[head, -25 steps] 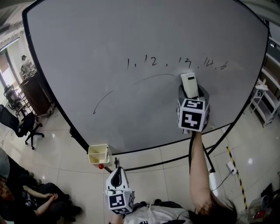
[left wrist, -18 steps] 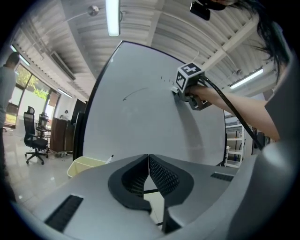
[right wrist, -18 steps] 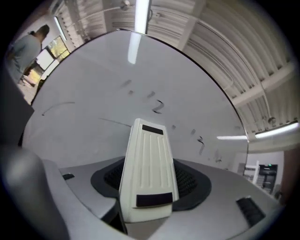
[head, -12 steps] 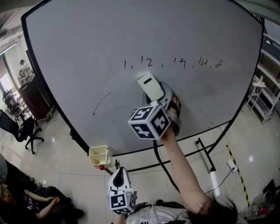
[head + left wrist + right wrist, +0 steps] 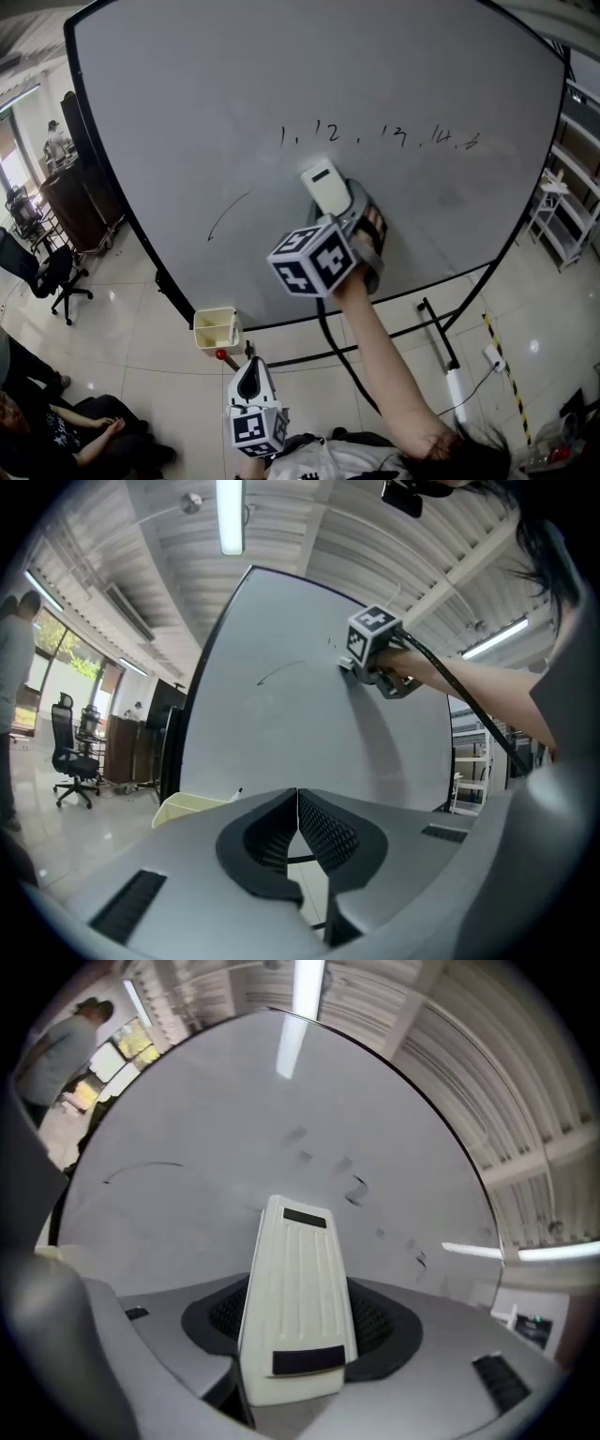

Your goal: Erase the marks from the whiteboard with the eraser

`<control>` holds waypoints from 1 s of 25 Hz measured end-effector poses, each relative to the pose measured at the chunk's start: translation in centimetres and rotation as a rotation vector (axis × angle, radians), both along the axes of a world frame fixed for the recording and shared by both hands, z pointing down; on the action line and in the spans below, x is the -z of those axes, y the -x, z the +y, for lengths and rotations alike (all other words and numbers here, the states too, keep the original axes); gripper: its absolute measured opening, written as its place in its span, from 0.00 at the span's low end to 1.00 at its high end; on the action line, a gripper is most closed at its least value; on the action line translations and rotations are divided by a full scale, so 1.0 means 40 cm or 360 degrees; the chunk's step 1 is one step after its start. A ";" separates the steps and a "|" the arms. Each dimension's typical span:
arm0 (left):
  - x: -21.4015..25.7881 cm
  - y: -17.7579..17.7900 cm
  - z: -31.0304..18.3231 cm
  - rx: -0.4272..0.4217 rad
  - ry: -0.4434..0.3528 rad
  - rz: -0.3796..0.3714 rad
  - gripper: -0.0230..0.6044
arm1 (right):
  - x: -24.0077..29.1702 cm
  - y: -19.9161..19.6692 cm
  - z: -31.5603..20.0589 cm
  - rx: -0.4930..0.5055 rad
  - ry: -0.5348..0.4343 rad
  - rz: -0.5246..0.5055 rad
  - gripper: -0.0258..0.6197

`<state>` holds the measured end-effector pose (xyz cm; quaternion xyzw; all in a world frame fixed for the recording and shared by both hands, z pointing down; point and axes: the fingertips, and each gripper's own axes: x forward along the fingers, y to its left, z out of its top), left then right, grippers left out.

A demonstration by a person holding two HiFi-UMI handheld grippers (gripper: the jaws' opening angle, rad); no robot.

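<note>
Your right gripper (image 5: 342,216) is clamped on the eraser (image 5: 322,185). In the right gripper view the pale, ribbed eraser (image 5: 295,1297) sits squarely between the two jaws, its wide end back in the grip and its narrow end sticking out well ahead of them. From the head view, that far end lies against the whiteboard (image 5: 187,103), just below the row of handwritten numerals (image 5: 380,136). It is up and to the right of the curved stroke (image 5: 225,214), and well apart from it. Both sets of marks are on the board.

Your left gripper (image 5: 251,380) hangs low, below the board's bottom edge and near the yellow tray (image 5: 214,328). Its jaws are pressed together with nothing between them.
</note>
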<state>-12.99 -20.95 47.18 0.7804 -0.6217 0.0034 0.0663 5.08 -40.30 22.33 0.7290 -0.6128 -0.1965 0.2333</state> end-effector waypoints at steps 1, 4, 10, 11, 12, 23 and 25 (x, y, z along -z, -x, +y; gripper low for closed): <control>0.001 -0.001 0.000 -0.0004 -0.0002 0.0006 0.03 | -0.005 0.094 0.005 0.0087 -0.0008 0.0115 0.49; 0.007 -0.006 0.005 -0.0018 -0.0019 0.0018 0.03 | -0.071 0.316 0.016 0.0300 0.0043 0.0439 0.49; -0.002 0.065 0.031 0.0043 -0.0005 0.0010 0.03 | -0.029 0.141 -0.006 0.0126 0.0039 0.0147 0.49; -0.005 0.083 0.033 0.0063 0.0002 0.0010 0.03 | -0.012 0.067 -0.011 0.0054 0.0043 0.0020 0.49; -0.008 0.098 0.035 0.0077 0.0007 0.0010 0.03 | 0.000 0.002 -0.013 -0.0007 0.0049 -0.0101 0.49; 0.007 0.082 0.025 -0.0013 -0.0017 -0.0002 0.03 | -0.105 0.341 0.015 0.0260 0.0103 0.0489 0.49; 0.012 0.073 0.036 -0.0039 -0.0025 -0.0011 0.03 | -0.095 0.310 0.011 0.0229 0.0085 0.0435 0.49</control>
